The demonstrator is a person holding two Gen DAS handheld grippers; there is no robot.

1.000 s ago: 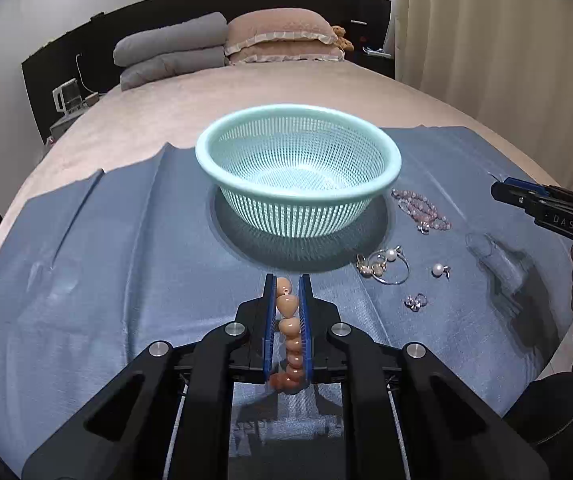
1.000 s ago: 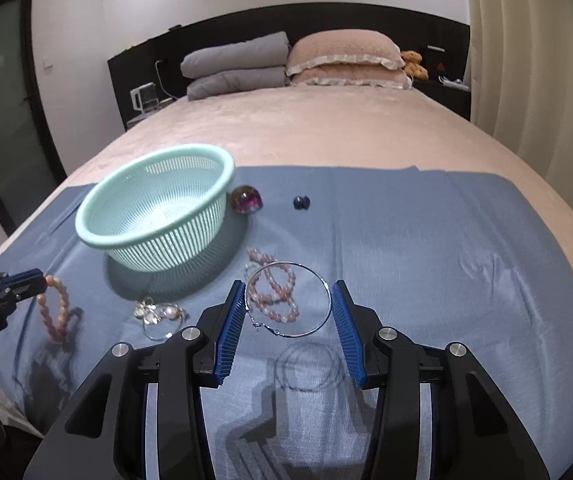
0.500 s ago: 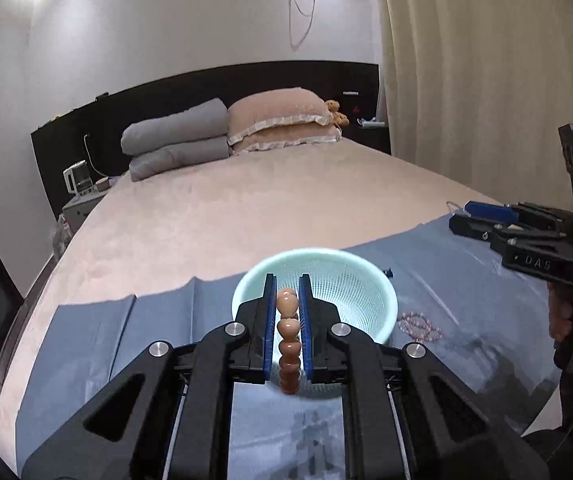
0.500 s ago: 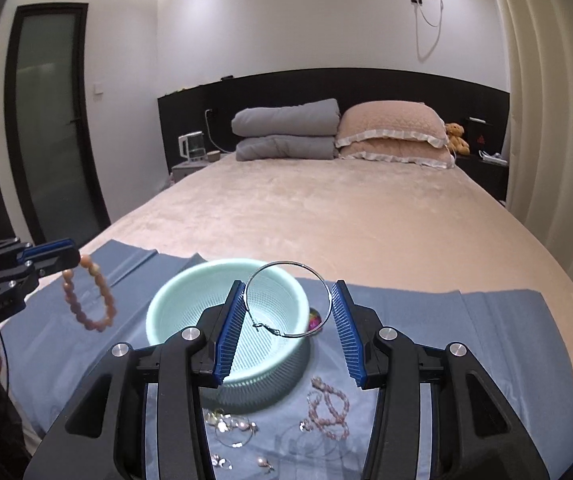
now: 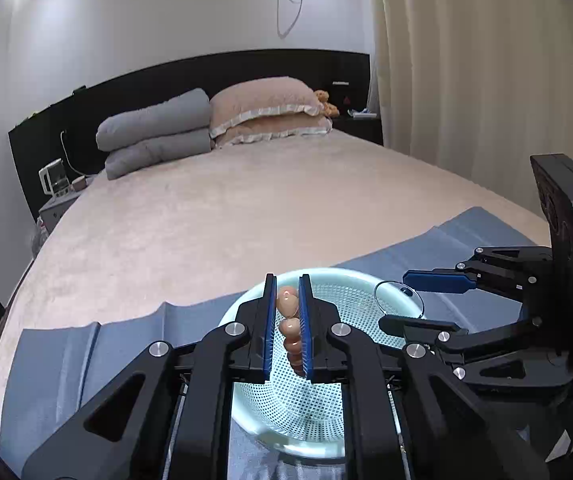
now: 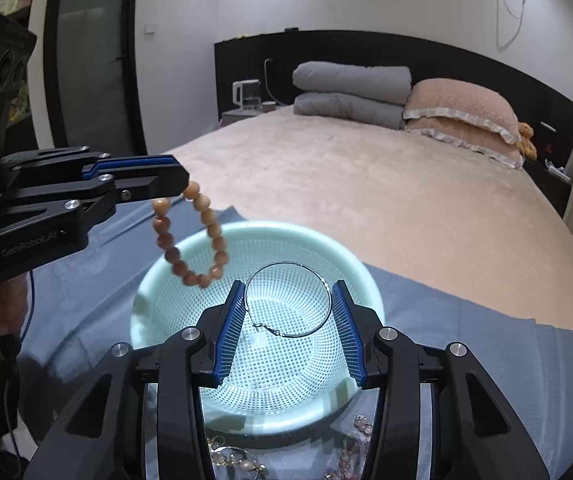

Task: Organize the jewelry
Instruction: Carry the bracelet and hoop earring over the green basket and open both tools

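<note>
A: Left wrist view: the left tool (image 5: 287,322) is clamped narrowly on a beaded bracelet (image 5: 288,325), smooth peach-coloured round beads stacked between the blue ribbed pads. It hangs over the basket (image 5: 318,408), a pale mint plastic bowl pierced all over with small holes, sitting on a blue cloth (image 5: 82,360) spread across the bed (image 5: 246,200). The right tool (image 5: 400,302) shows at the right, gripping a thin wire hoop (image 5: 399,297) above the rim.

B: And the right wrist view?

A: There the right tool (image 6: 289,322) holds that hoop (image 6: 288,300) across its width, pads pressing its two sides; it is a fine silvery ring with a small clasp. The basket (image 6: 154,304) lies directly beneath. The left tool (image 6: 158,178) comes in from the left, the bracelet (image 6: 190,236) dangling as a loop over the near rim.

B: So which step?

A: I judge both pieces are poised for dropping in. Next, each tool needs to part its pads over the basket's middle. More jewelry (image 6: 234,460) lies on the cloth in front, not yet collected.
</note>
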